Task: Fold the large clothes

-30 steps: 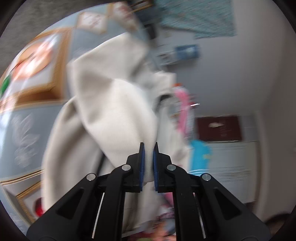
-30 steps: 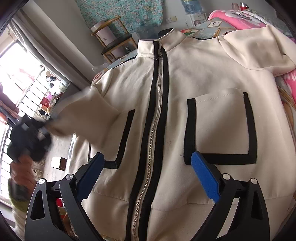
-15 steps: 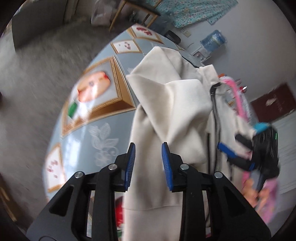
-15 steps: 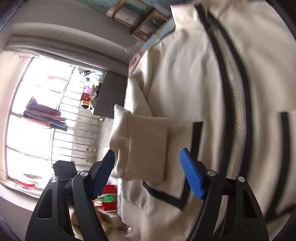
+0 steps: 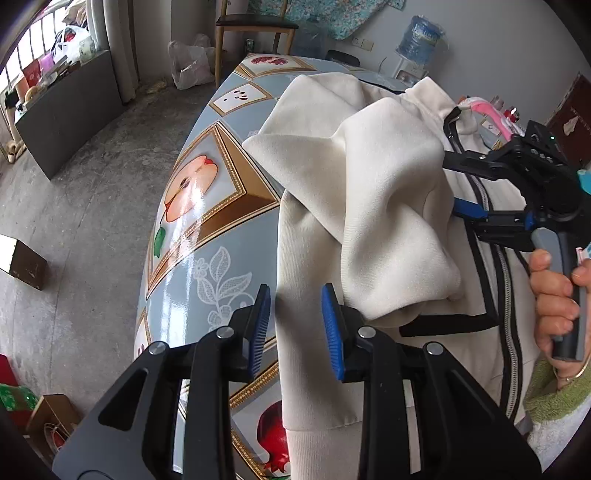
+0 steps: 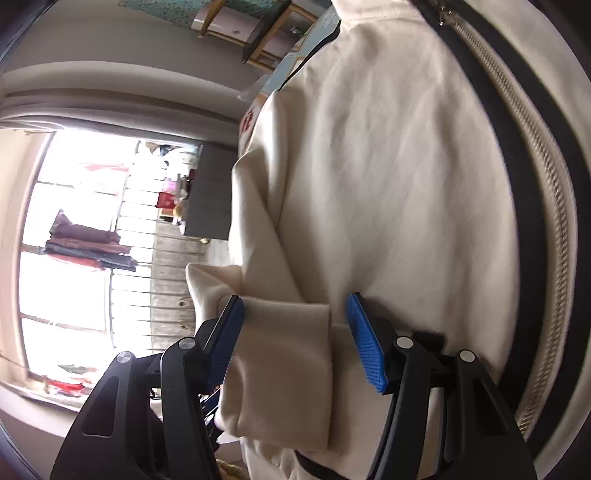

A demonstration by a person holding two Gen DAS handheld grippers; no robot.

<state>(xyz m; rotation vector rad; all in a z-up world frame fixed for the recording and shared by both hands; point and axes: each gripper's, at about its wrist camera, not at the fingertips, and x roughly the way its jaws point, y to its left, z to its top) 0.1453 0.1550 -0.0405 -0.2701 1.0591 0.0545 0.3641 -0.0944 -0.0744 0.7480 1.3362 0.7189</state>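
A cream zip-up jacket with black trim lies front up on the table. One sleeve is folded over its body. My left gripper hovers open above the jacket's side edge, with only loose cloth below its jaws. In the right wrist view the sleeve cuff sits between the jaws of my right gripper. Those jaws are closing: the left pad brushes the cuff and a gap remains at the right pad. From the left wrist view the right gripper reaches in from the right, held by a hand.
The table carries a glossy blue cloth with fruit pictures and drops off to a concrete floor on the left. A wooden chair, a plastic bag and a water bottle stand beyond it. A dark cabinet stands by the window.
My left gripper let go of the sleeve, opened and rolled to look down at the table. My right gripper swung left to the sleeve cuff and its jaws narrowed around it.
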